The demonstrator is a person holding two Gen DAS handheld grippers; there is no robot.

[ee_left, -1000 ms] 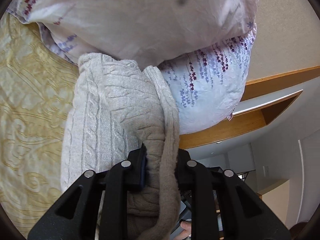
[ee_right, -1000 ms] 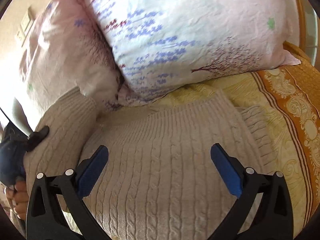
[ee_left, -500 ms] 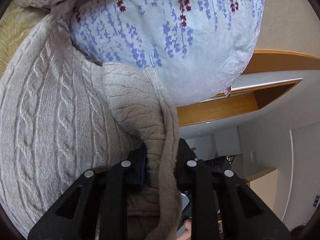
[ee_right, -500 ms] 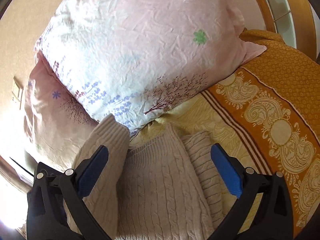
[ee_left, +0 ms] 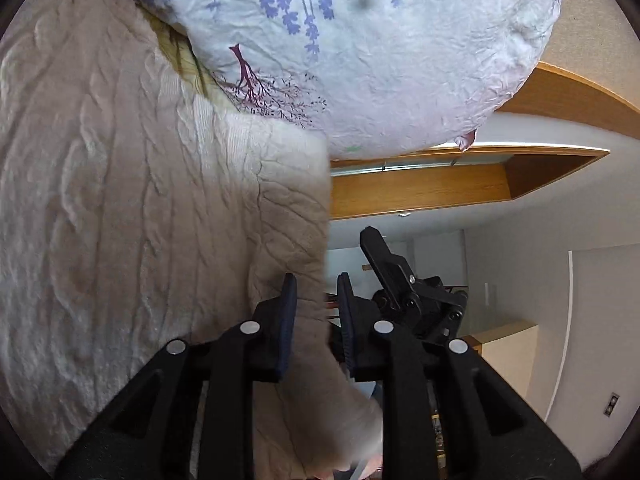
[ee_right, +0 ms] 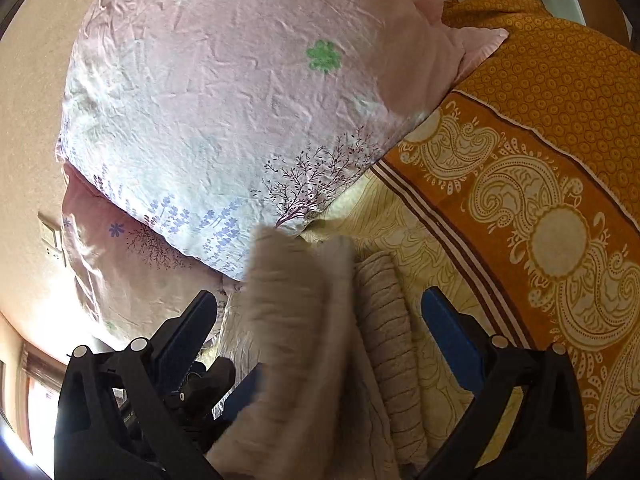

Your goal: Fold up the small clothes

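A beige cable-knit sweater [ee_left: 120,200] lies on the bed and fills the left of the left wrist view. A folded-over part of it runs between the fingers of my left gripper [ee_left: 314,312]. Its jaws are opening: the cloth rests against the left pad, and a thin gap shows at the right pad. In the right wrist view the same fold [ee_right: 292,320] is blurred, beside the sweater's ribbed hem [ee_right: 380,320]. My right gripper [ee_right: 320,328] hangs wide open over it, holding nothing. Each gripper shows in the other's view: the right gripper [ee_left: 400,280], the left gripper [ee_right: 200,392].
A large floral pillow [ee_right: 240,100] leans right behind the sweater, with a second pillow [ee_right: 120,260] under it. An orange and yellow paisley bedspread [ee_right: 540,180] spreads to the right. A wooden headboard [ee_left: 420,188] and pale walls lie beyond the bed.
My left gripper has carried the fold across the sweater towards the pillow and its jaws have parted a little. My right gripper has rolled and swung towards the bedspread, still open.
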